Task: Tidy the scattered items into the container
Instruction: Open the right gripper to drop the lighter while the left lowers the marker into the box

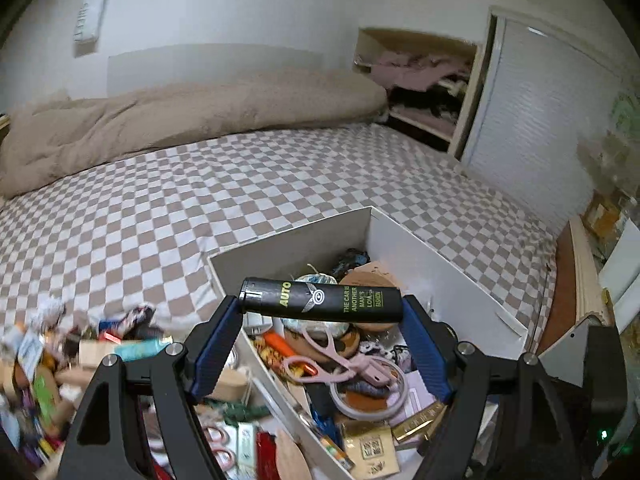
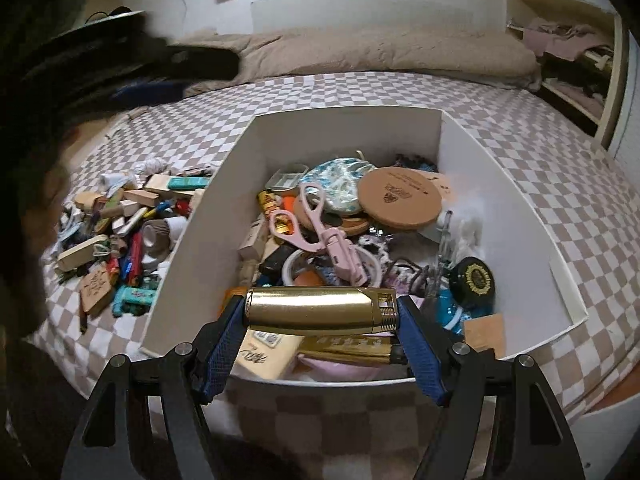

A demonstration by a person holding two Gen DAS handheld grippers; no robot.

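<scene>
Left gripper (image 1: 320, 306): clamps a black lighter (image 1: 320, 300) end to end between its blue pads, lying crosswise at frame centre of the left wrist view, above the box contents.
Black lighter: yellow-green print reading "AUTO" on its side; its cap end touches the left pad.
Right gripper (image 2: 320, 312): clamps a gold lighter (image 2: 316, 310) the same way, crosswise, low in the centre of the right wrist view, over the near edge of the box.
White box (image 2: 224, 184): sits open on the checkered bedspread (image 2: 560, 184), filling the middle of the right wrist view.
Box contents: pink scissors (image 2: 310, 208), a round cork coaster (image 2: 400, 198), a tape ring, a round black tin (image 2: 474, 278) at lower right, assorted small things.
Scattered pile (image 2: 120, 240): lies on the bedspread just beside the box's left wall, left of centre.
Beige duvet (image 1: 180, 116): bunched along the far side of the bed, upper part of the frame.
</scene>
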